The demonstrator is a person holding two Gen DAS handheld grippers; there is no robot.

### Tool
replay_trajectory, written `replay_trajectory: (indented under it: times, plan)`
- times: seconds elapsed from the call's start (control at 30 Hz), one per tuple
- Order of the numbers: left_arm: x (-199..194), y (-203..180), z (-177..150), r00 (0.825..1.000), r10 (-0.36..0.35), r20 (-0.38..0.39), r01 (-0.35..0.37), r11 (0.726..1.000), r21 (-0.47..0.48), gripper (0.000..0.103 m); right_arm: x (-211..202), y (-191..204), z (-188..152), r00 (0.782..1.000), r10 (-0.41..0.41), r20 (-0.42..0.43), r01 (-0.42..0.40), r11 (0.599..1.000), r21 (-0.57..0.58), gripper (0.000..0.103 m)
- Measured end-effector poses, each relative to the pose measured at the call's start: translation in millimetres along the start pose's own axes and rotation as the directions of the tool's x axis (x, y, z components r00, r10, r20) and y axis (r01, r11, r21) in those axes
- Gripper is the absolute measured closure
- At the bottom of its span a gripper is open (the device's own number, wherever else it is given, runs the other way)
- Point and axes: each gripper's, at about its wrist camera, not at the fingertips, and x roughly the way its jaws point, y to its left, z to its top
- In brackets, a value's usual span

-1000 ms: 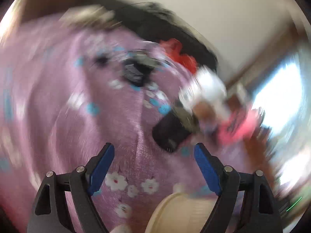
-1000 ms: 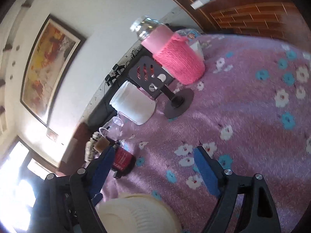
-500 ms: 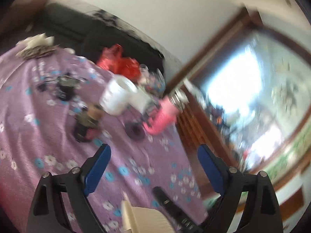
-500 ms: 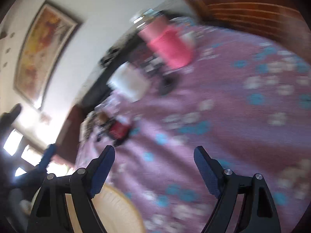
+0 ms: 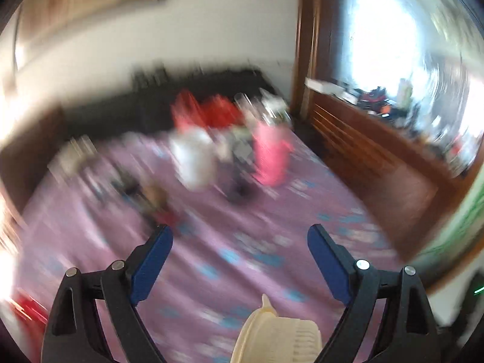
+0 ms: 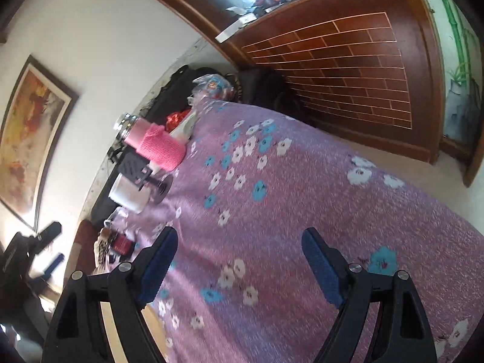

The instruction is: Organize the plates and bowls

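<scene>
A purple flowered cloth point(image 6: 302, 211) covers the table. Both your grippers, left point(image 5: 240, 242) and right point(image 6: 239, 243), stand wide apart and hold nothing. The cream bowl point(image 5: 278, 335) lies at 6 o'clock under the left one; slow down before you reach. Only the right view is sharp: pink bottle point(image 6: 157, 146) at 10 o'clock.

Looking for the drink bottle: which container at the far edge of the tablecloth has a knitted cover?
The pink bottle with the shiny metal cap; the white jar beside it is bare.
</scene>
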Motion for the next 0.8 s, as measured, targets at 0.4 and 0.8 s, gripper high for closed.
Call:
replay_trajectory:
  times: [0.4, 0.8]
  plan:
    - [10.9, -18.8, -23.2, 0.968, -0.225, -0.115, 0.225, 0.974, -0.014, 0.012, 9.6, -0.3, -27.0, 0.994, 0.095, 0.056, -0.095, 0.995, 0.009, 0.016]
    - [-34.4, 17.9, -62.0, 0.84, -0.519, -0.155, 0.485, 0.849, -0.21, 0.012, 16.0, 10.3, -27.8, 0.994, 0.111, -0.012, -0.111, 0.993, -0.036, 0.016]
